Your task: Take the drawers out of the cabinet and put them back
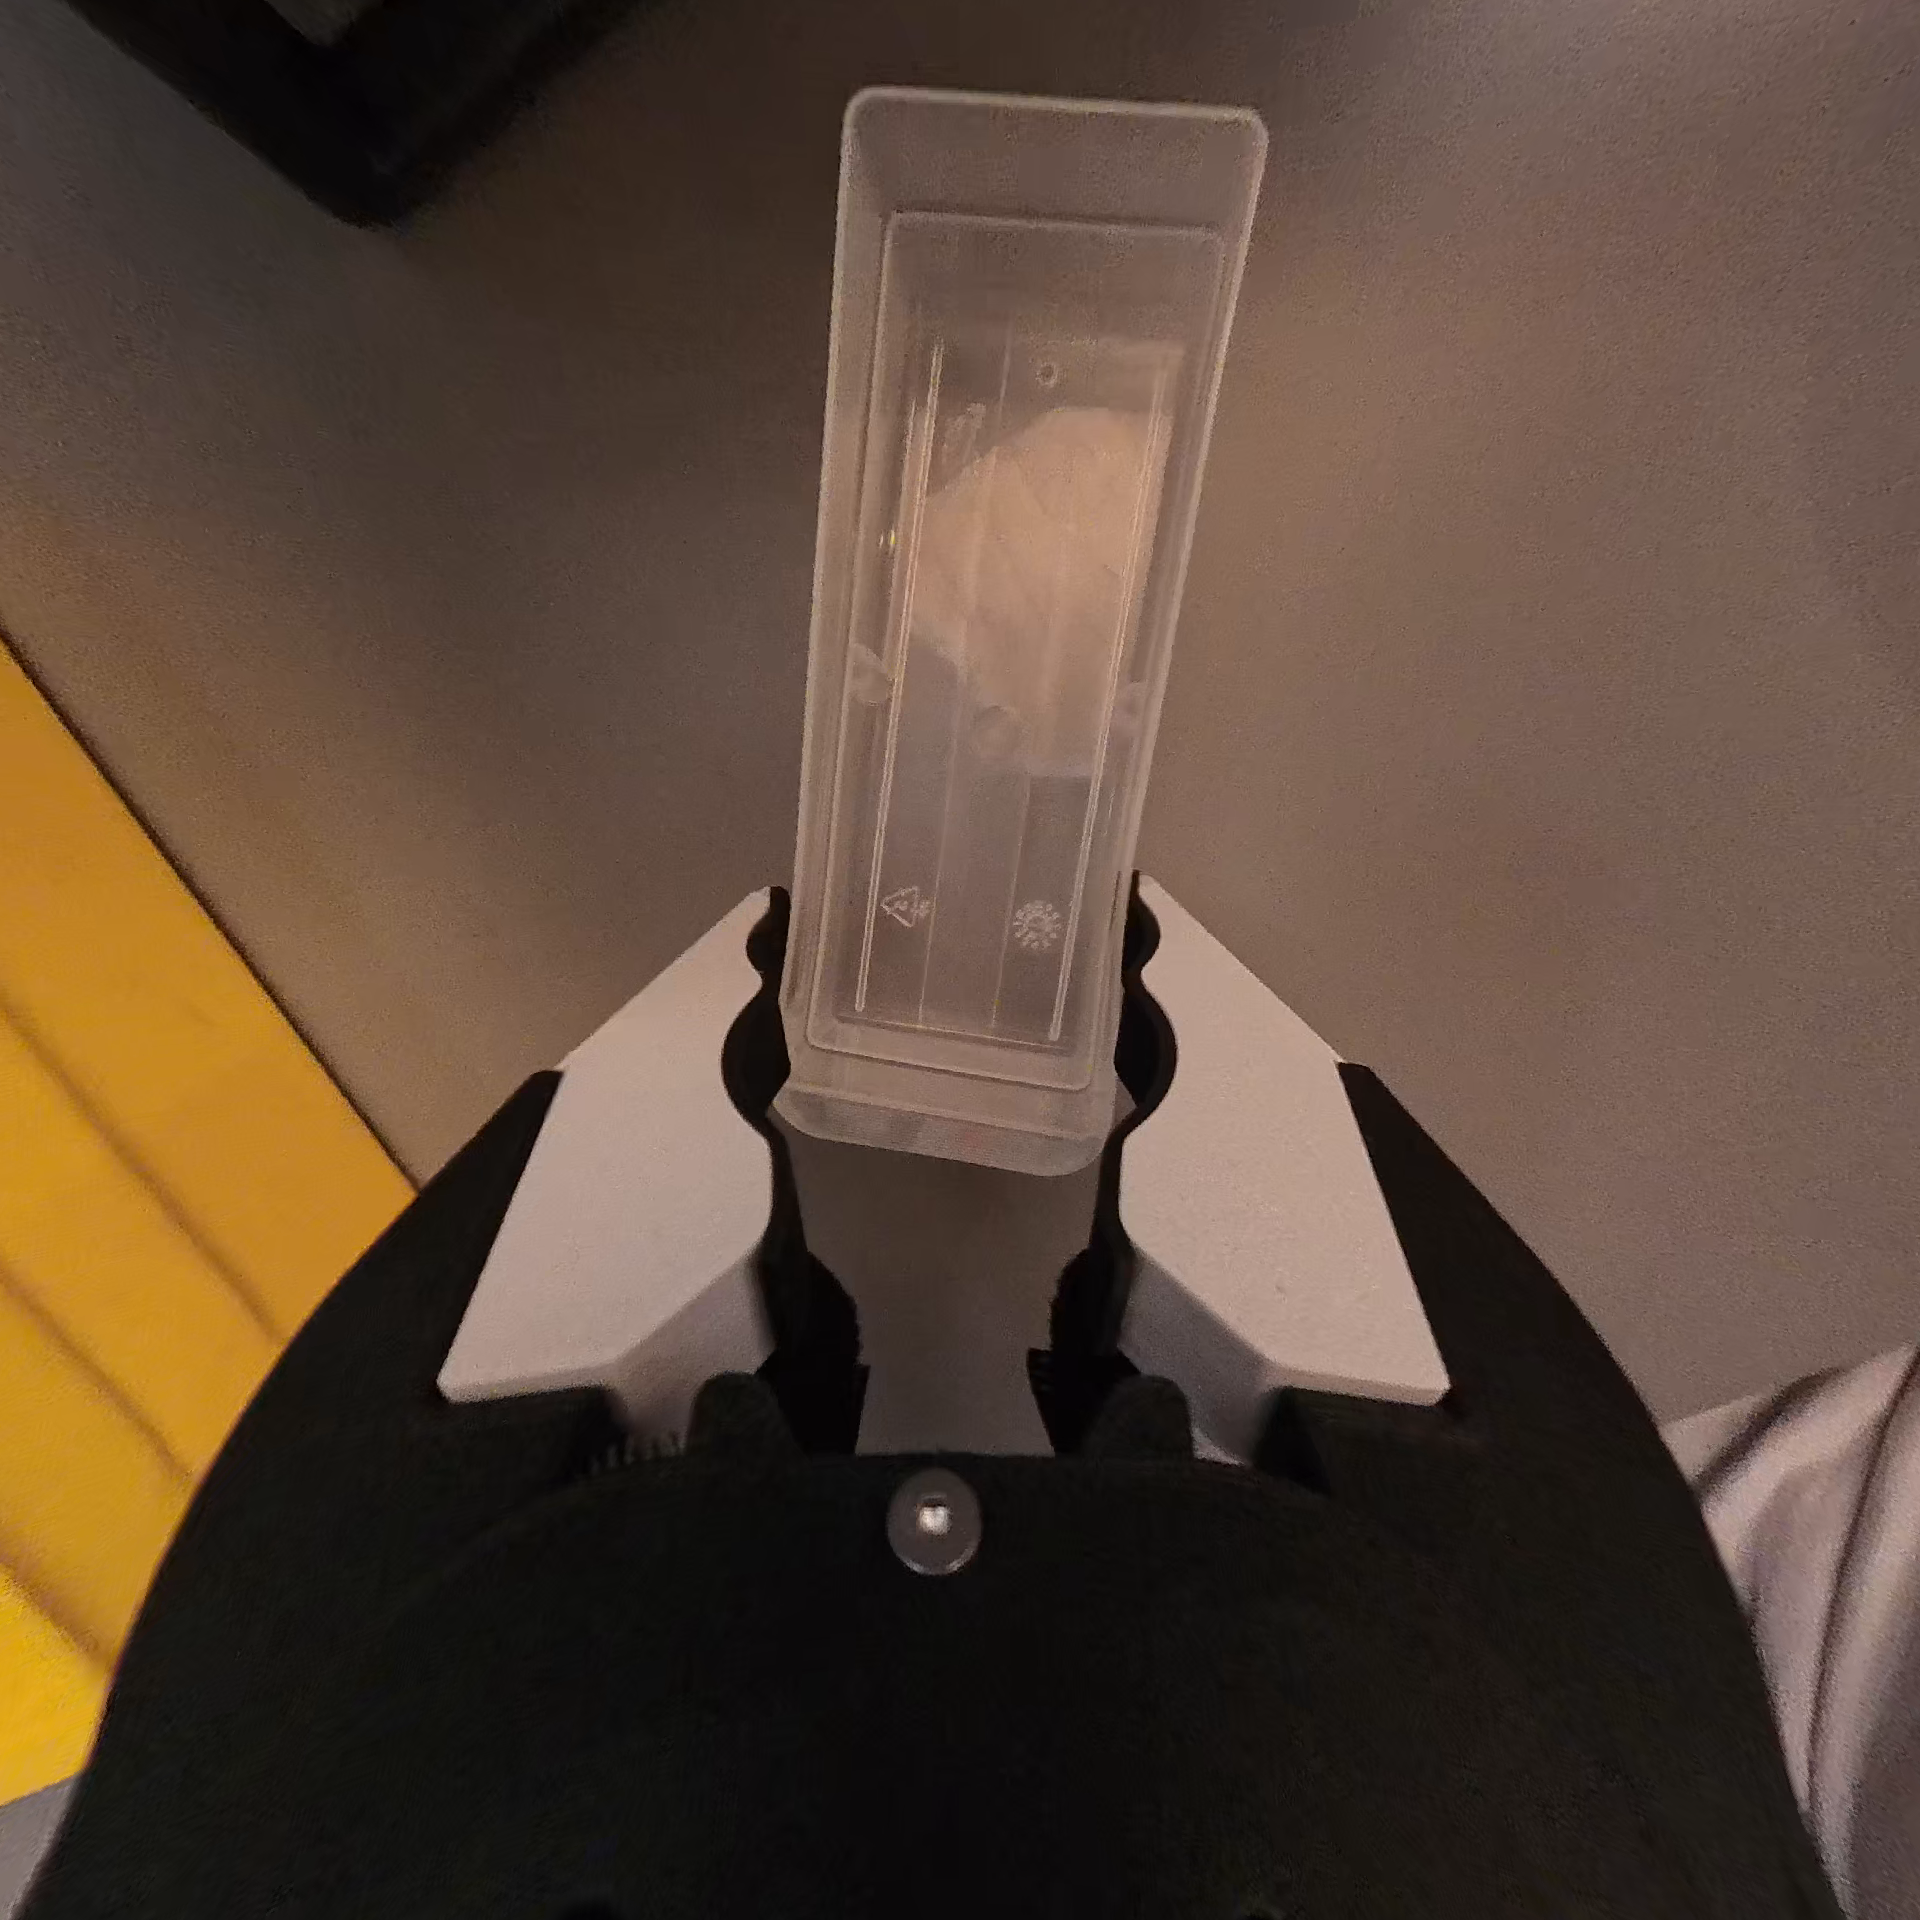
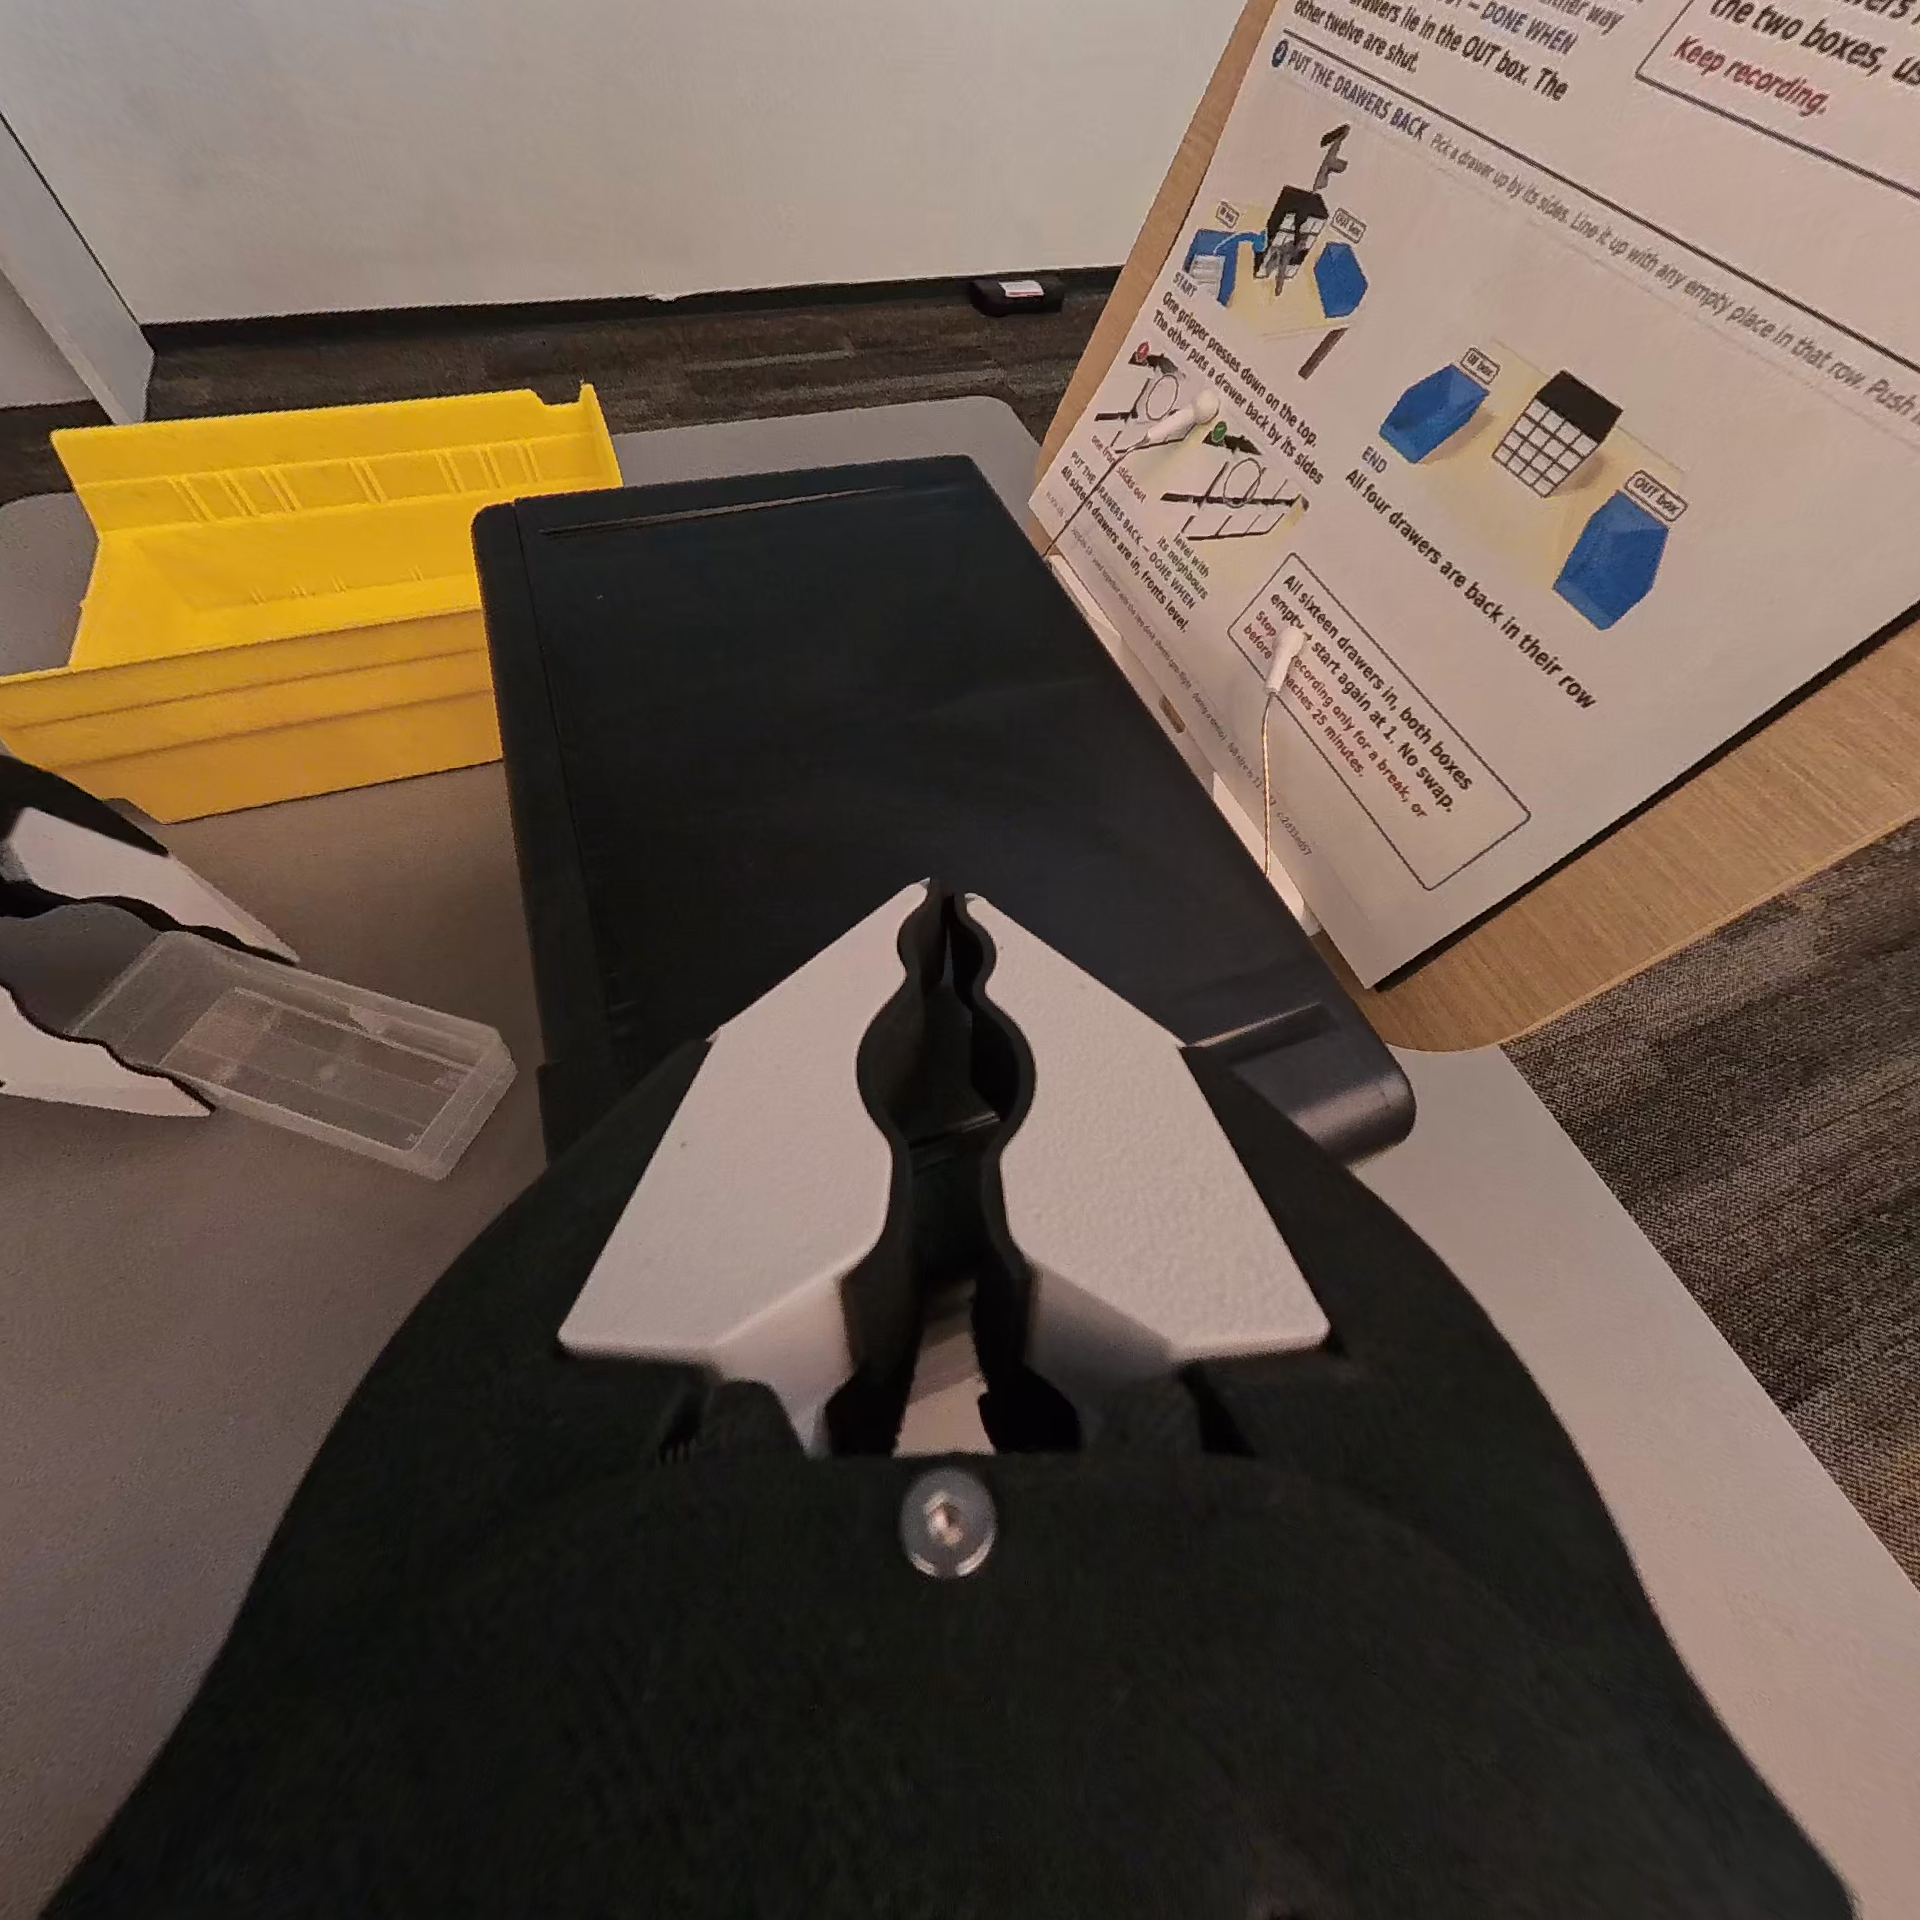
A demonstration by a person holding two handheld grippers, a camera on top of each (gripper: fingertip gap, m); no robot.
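Left wrist view: a yellow bin (image 1: 156, 1039) lay to my left on the grey table (image 1: 1507, 623). My left gripper (image 1: 951, 997) clamped the clear drawer (image 1: 1029, 582) by its sides.

Right wrist view: my right gripper (image 2: 948, 899) was pinched closed, empty, over the black cabinet (image 2: 831, 727), the instruction board (image 2: 1507, 468) beside it, the drawer (image 2: 312, 1049) at left.

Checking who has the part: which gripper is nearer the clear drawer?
Left. The left gripper has its jaws shut on the clear drawer's sides. The right gripper, jaws shut and empty, sits over the black cabinet, apart from it.
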